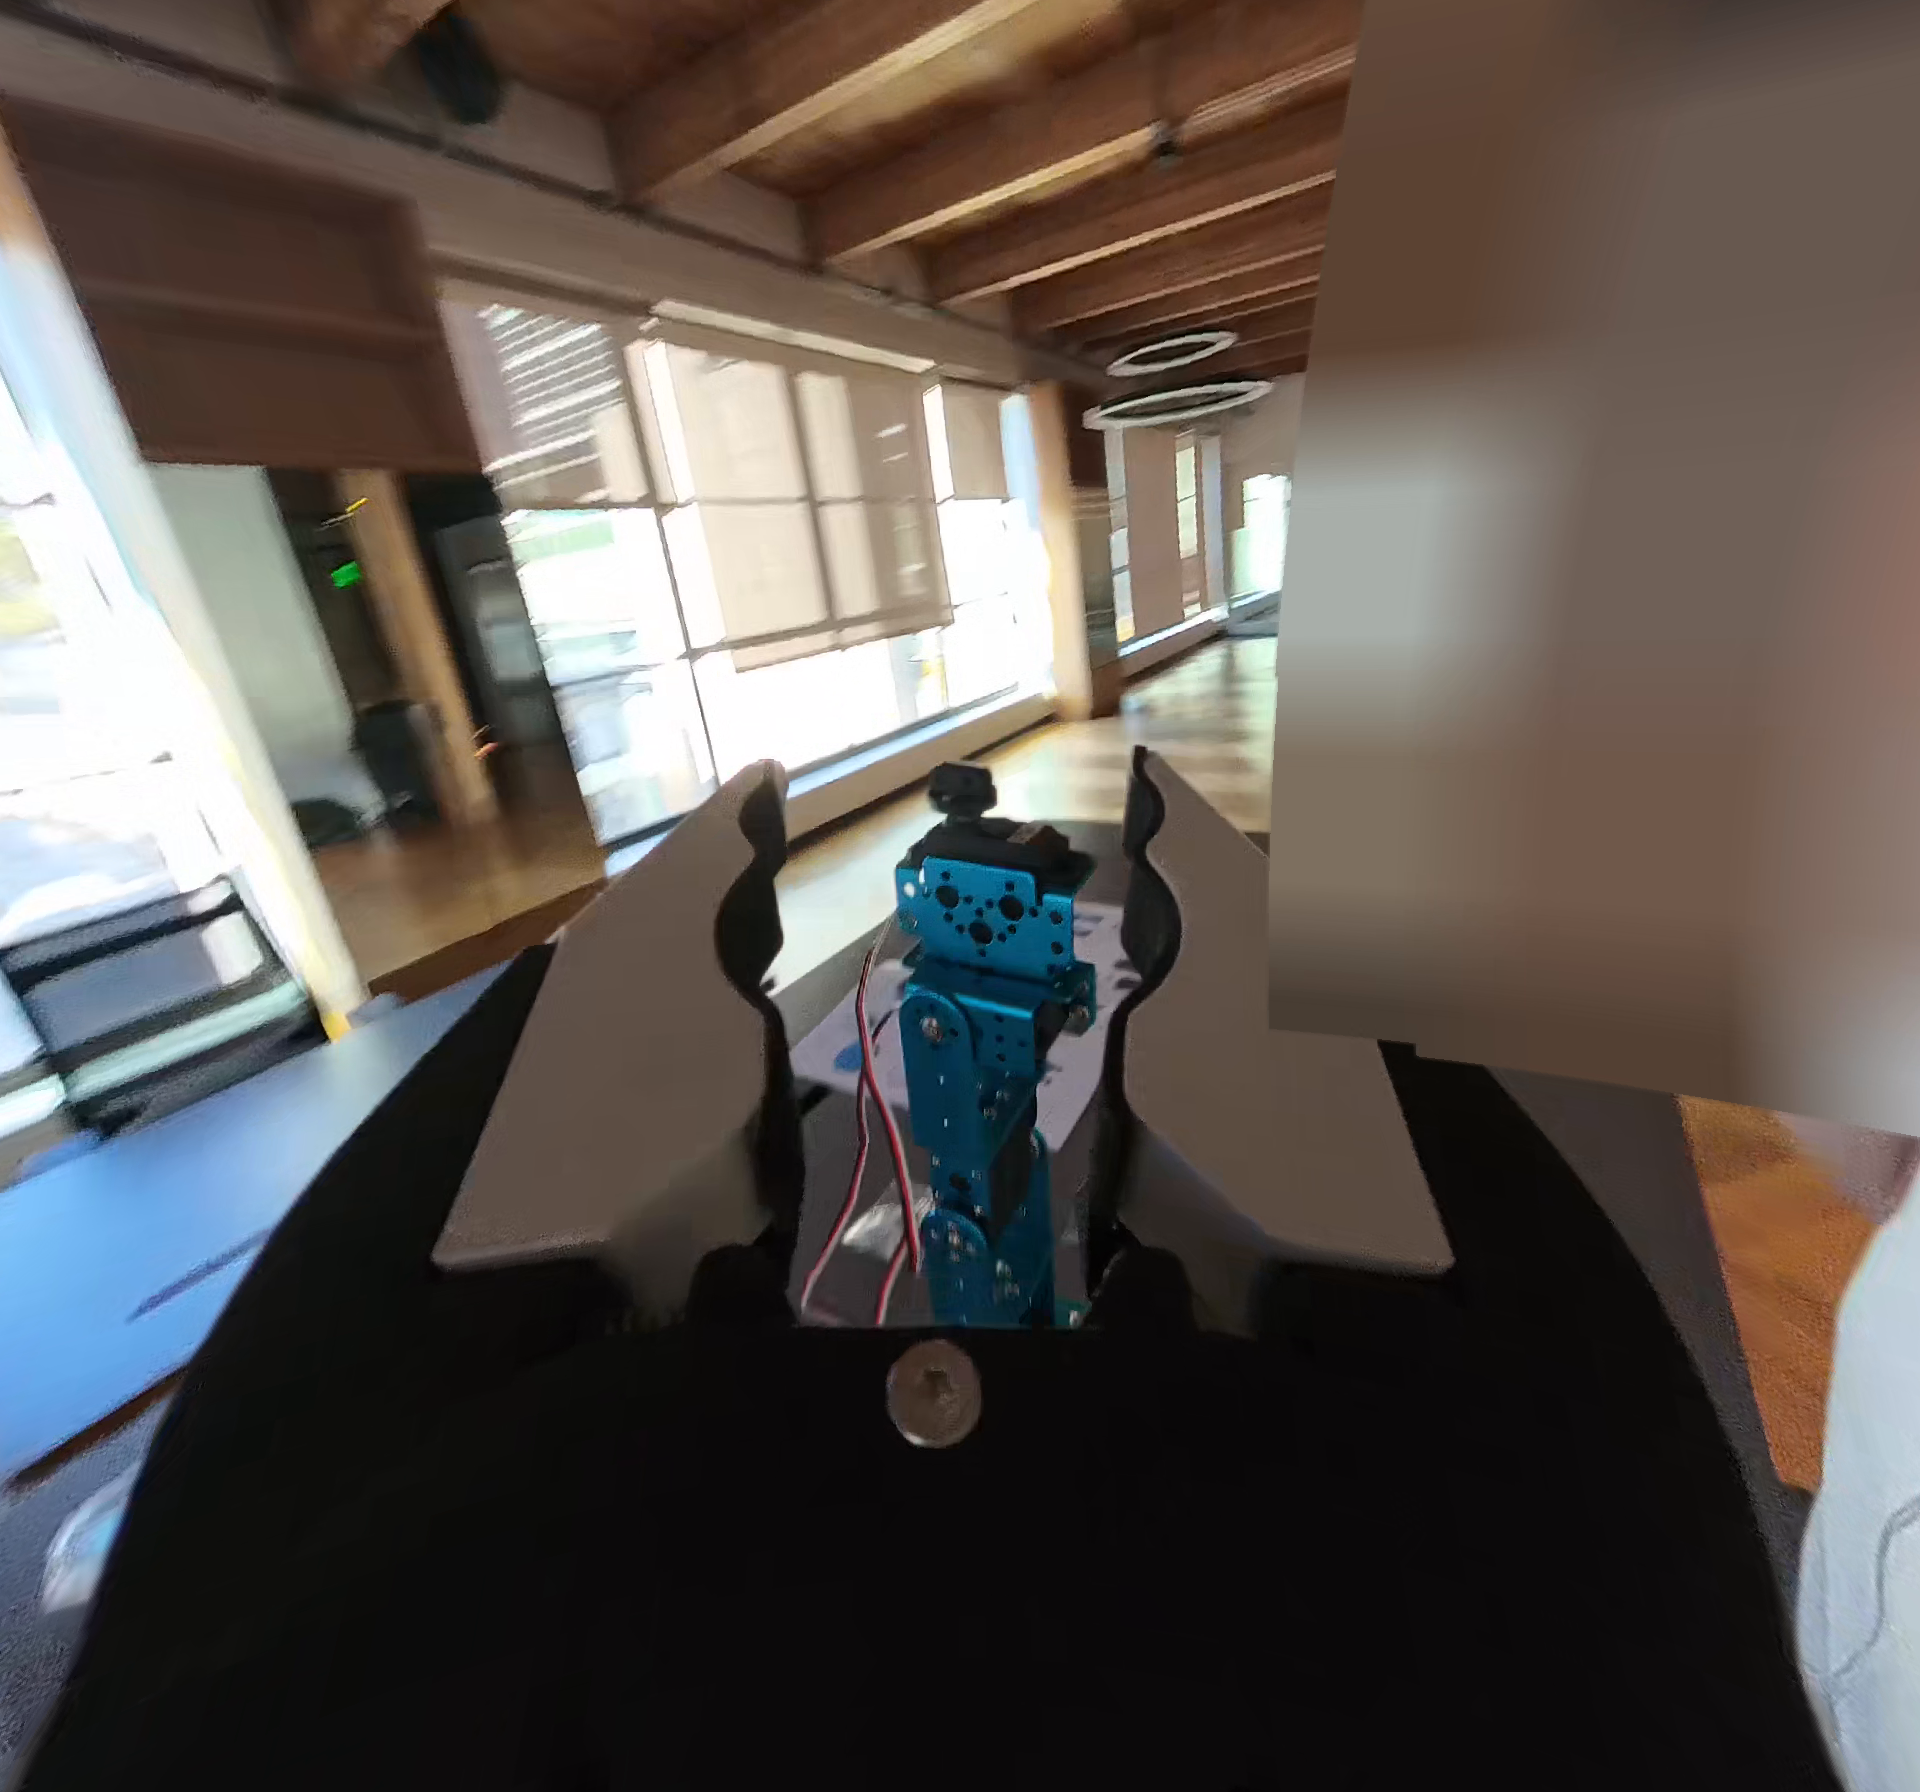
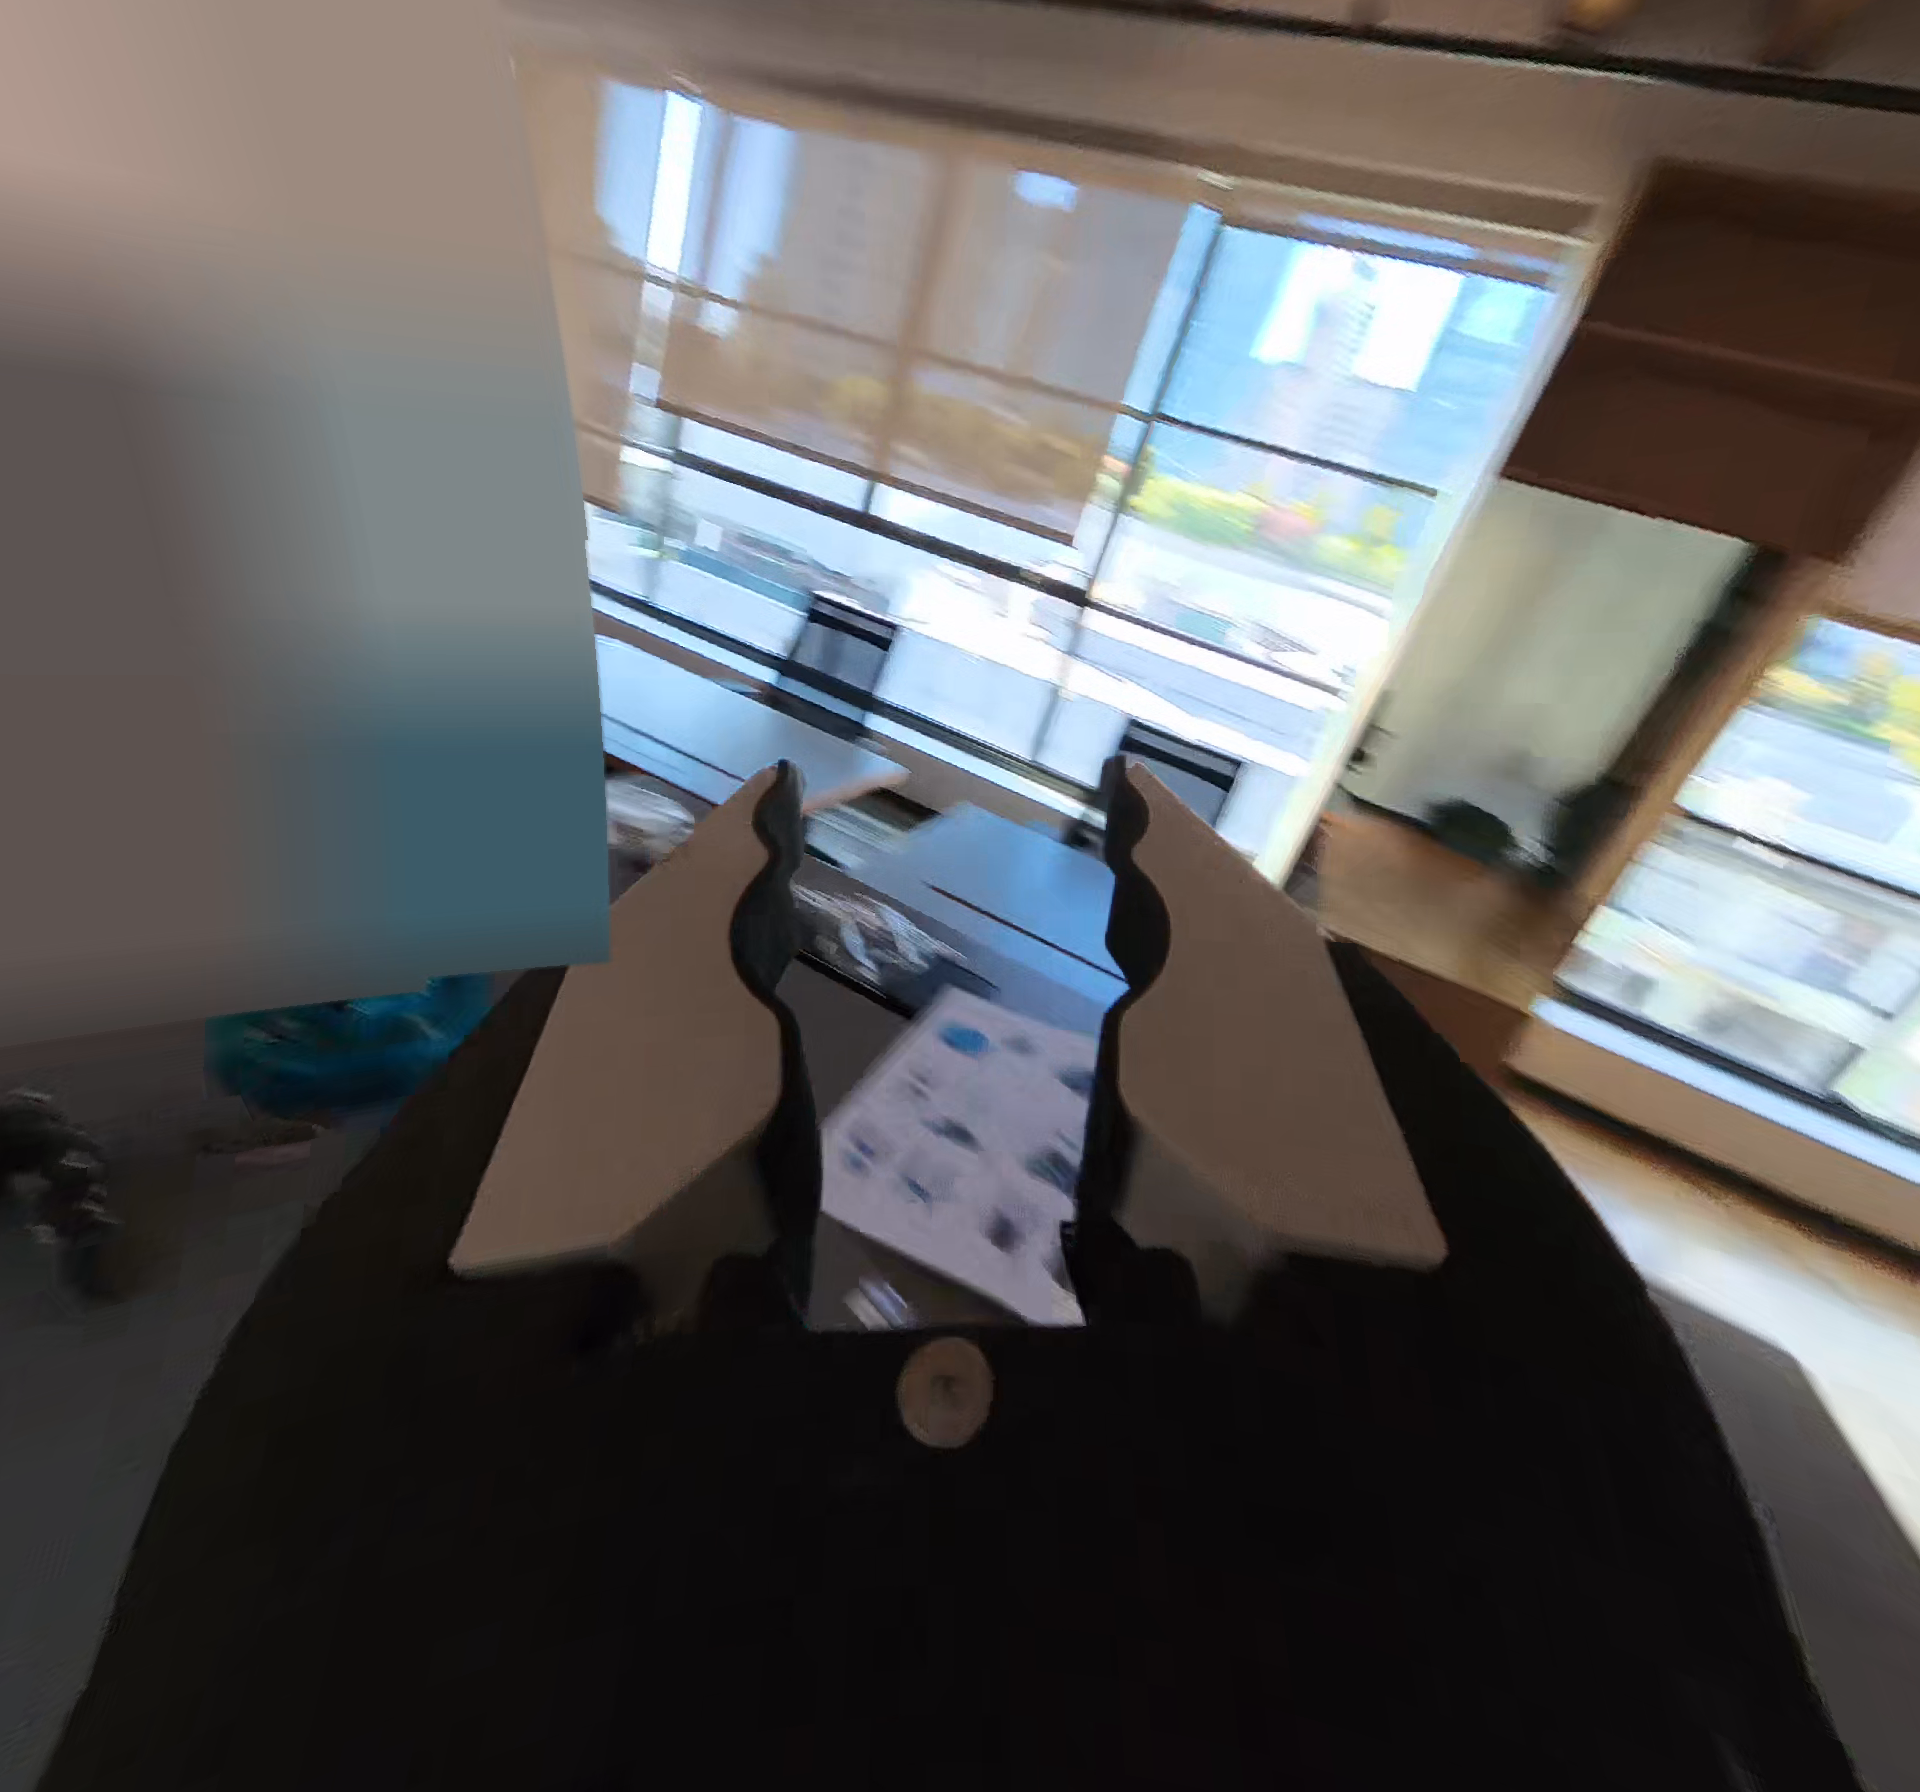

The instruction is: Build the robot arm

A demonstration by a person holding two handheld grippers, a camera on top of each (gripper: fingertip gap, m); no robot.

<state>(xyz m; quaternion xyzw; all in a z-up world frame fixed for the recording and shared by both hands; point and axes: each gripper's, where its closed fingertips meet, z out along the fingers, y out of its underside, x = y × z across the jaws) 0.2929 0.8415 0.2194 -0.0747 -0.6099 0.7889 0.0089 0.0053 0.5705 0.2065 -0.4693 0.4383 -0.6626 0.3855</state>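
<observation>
Two tools, both spread wide, holding nothing. Left tool [image 1: 951,786] flanks perforated blue metal servo arm [image 1: 982,1025], untouched. Right tool [image 2: 951,786] above printed sheet [image 2: 961,1150] on dark bench [image 2: 997,880].

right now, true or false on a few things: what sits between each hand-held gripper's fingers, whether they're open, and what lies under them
1. A blue metal servo arm stands between the fingers of the left hand-held gripper. True.
2. The left hand-held gripper is clamped shut on that arm. False: its jaws stand apart, with gaps on both sides of the arm.
3. The right hand-held gripper is open and holds nothing. True.
4. A red cloth lies beyond the right fingers. False: a white printed sheet lies there on a dark table.
5. Red and white wires run down beside the blue arm. True.
</observation>
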